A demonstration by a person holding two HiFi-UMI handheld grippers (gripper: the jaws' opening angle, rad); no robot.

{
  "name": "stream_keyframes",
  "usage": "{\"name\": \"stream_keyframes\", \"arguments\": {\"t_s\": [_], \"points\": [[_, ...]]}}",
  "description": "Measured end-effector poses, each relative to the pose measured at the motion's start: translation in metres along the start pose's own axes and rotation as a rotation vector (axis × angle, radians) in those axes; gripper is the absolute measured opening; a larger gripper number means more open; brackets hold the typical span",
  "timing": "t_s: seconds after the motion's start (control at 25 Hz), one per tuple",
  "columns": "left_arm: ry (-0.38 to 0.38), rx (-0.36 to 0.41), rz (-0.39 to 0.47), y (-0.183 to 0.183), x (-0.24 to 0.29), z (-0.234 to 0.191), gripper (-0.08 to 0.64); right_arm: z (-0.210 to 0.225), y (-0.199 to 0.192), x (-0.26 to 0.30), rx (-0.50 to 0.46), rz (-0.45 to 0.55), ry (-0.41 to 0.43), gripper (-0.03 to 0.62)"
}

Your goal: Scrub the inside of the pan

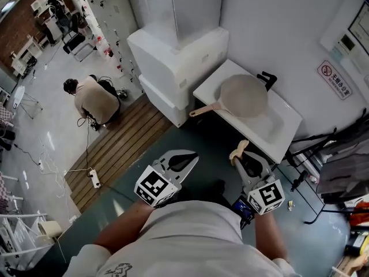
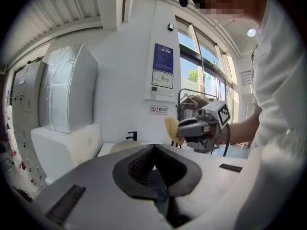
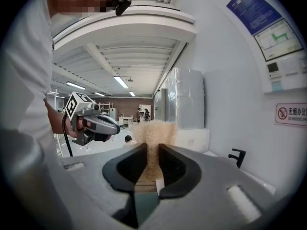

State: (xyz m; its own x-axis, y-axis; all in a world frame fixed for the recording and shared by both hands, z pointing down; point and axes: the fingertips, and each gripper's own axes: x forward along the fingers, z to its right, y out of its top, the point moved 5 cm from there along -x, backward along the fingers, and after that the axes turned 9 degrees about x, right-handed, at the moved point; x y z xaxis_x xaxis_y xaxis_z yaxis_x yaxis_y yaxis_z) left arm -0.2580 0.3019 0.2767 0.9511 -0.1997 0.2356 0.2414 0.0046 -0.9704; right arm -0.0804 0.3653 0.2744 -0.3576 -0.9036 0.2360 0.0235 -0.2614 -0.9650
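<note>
**Sponge (image 1: 238, 151) ready, pan (image 1: 244, 95) not yet reached.**
Head view: the pan lies in the sink (image 1: 285, 126). Left gripper view: the left hand-held gripper (image 2: 154, 147), short of the pan, is clenched on nothing, probably spare to steady it. Right gripper view: the right hand-held gripper (image 3: 153, 148) clamps the sponge for scrubbing.

- Open dark floor (image 1: 199, 134) in front of white rectangular sink (image 1: 285, 133).
- Round grey pan with wooden handle (image 1: 245, 95) across sink's left part.
- Black faucet (image 1: 267, 79) behind pan, at wall.
- Bulky white wrapped cabinet (image 1: 179, 56) just beside sink's left end.
</note>
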Motion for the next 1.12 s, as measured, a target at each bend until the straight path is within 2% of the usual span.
{"name": "stream_keyframes", "arguments": {"t_s": [0.28,0.52,0.64,0.96,1.12], "points": [[-0.049,-0.012,0.055,-0.003,-0.024,0.019,-0.002,-0.039,-0.004,-0.023,0.011,-0.003,-0.021,0.075],[-0.056,0.017,0.077,0.008,-0.023,0.051,0.000,-0.053,-0.007,-0.057,0.001,-0.013,0.006,0.074],[-0.054,0.003,0.095,0.019,-0.017,0.071,-0.002,-0.051,-0.009,-0.078,0.010,-0.010,0.018,0.073],[0.010,-0.019,0.111,0.025,0.001,0.132,-0.002,-0.043,-0.027,-0.140,0.015,-0.009,0.051,0.072],[0.047,-0.005,0.125,0.030,0.003,0.157,-0.002,-0.039,-0.034,-0.165,0.025,0.004,0.060,0.072]]}}
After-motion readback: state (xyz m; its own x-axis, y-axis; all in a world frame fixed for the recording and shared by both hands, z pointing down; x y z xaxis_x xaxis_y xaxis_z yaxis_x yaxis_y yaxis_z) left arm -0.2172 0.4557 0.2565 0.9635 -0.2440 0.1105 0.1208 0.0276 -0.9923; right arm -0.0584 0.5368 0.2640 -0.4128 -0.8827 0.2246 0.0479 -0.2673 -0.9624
